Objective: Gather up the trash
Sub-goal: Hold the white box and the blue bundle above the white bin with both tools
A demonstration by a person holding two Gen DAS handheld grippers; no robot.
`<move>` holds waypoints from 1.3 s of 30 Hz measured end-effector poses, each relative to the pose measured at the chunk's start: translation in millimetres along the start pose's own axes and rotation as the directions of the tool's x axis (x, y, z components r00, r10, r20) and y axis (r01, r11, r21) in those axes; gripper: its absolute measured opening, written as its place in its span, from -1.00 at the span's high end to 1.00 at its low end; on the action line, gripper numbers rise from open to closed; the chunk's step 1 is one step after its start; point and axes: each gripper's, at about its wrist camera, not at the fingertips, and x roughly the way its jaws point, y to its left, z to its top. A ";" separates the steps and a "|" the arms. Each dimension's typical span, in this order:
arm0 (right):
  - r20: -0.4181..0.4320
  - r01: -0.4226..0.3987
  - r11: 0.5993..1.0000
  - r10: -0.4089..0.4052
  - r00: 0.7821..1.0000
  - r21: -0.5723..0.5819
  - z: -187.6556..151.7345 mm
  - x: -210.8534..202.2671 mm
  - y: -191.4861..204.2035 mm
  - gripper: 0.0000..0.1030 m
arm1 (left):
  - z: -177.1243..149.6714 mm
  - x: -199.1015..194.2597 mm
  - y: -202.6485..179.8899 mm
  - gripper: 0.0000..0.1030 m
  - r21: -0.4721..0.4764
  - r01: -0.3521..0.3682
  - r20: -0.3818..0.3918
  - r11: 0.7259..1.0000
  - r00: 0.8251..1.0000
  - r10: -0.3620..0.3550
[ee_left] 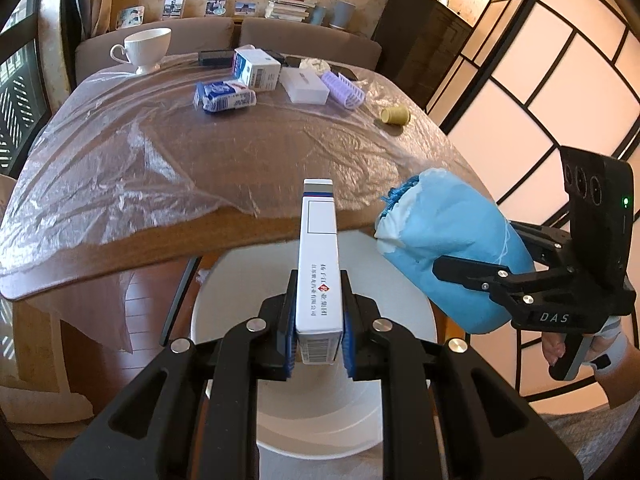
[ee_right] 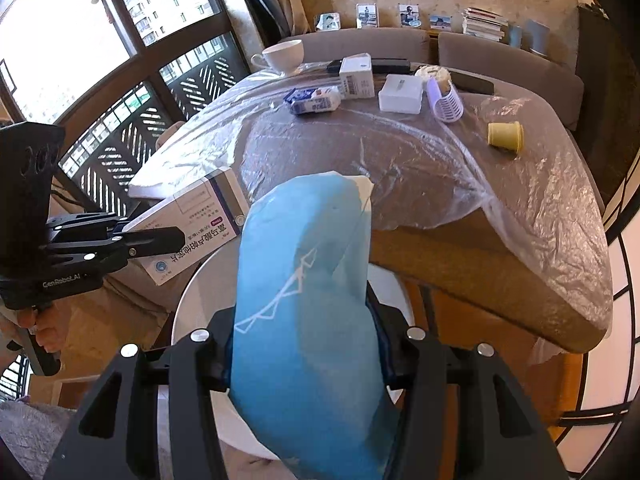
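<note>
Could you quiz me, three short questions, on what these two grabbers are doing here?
1. True or false: the left gripper holds a white medicine box.
2. What does the right gripper hold? A) yellow cup B) blue cloth bundle C) teacup
3. Fill in: both items hang over a white ____.

Key: 1 true; 2 B; 3 bin.

Home dining room: table [ee_left: 120, 184], teacup [ee_left: 146, 50], photos [ee_left: 216, 3].
</note>
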 end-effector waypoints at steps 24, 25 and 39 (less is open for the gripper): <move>-0.128 0.026 1.000 -0.028 0.991 -0.014 -44.2 39.5 4.6 0.04 | -40.4 51.9 -1.9 0.62 0.061 -0.093 -0.130 0.994 0.986 0.100; -0.132 0.026 1.000 -0.028 0.991 -0.012 -43.8 41.7 4.1 0.04 | -41.7 54.0 -1.4 0.62 0.062 -0.095 -0.135 0.994 0.986 0.102; -0.174 0.045 0.999 -0.047 0.984 -0.011 -40.0 70.5 2.7 0.04 | -46.8 74.8 8.1 0.62 0.054 -0.114 -0.173 0.992 0.977 0.122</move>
